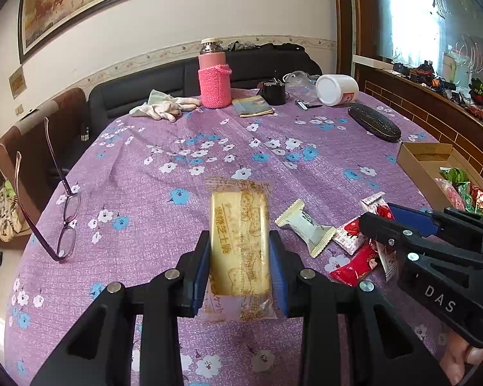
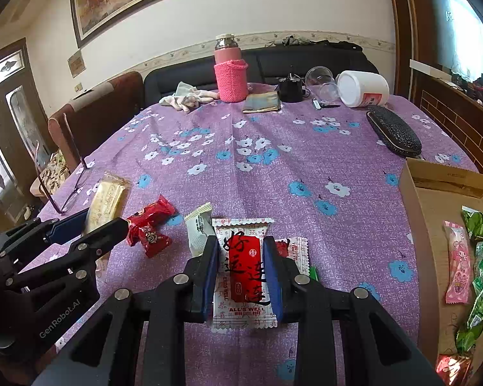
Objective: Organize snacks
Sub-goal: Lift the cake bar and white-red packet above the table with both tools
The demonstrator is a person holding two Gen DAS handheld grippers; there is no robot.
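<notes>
On the purple table (image 2: 306,148), each hand-held gripper pinches one snack by its long sides, so neither packet can slip: the left hand-held gripper (image 1: 240,267) clamps a golden cracker pack (image 1: 240,225), the right hand-held gripper (image 2: 241,273) a red-and-white candy (image 2: 243,267). Both seem bound for the box (image 2: 418,193) at right — already part filled — while loose sweets (image 2: 149,225) wait between them.

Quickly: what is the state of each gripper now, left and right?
Left gripper: closed on the long golden cracker packet.
Right gripper: closed on the white packet with red label.
</notes>
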